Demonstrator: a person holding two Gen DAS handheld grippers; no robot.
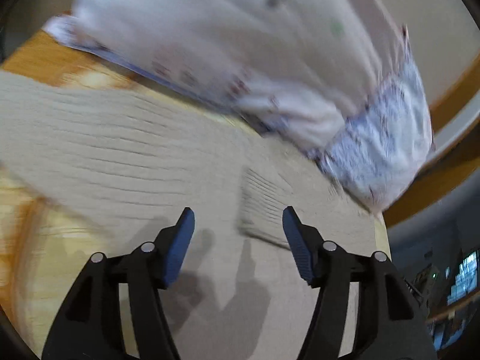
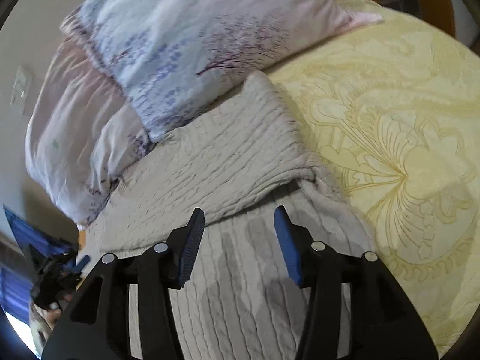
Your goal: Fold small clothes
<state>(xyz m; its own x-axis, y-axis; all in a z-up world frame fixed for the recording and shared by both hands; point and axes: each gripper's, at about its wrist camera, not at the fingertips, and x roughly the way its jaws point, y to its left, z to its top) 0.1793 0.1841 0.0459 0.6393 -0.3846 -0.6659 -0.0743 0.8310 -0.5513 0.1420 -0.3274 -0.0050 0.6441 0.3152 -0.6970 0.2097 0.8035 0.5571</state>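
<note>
A pale grey ribbed knit sweater [image 2: 225,150] lies flat on the bed, with one part folded across its body and a ridge at the fold. My right gripper [image 2: 239,210] hovers just above it, open, with nothing between its blue pads. In the blurred left wrist view the same sweater [image 1: 120,138] fills the middle. My left gripper [image 1: 238,210] is open over a smooth stretch of it and holds nothing. The left gripper [image 2: 57,270] also shows at the lower left edge of the right wrist view, beside the sweater's edge.
Two pink and blue patterned pillows [image 2: 195,30] lie stacked just beyond the sweater, and the nearer one touches its far edge. The pillows [image 1: 240,45] fill the top of the left view. A yellow patterned bedsheet [image 2: 390,120] spreads to the right. A wooden bed frame [image 1: 450,96] curves behind.
</note>
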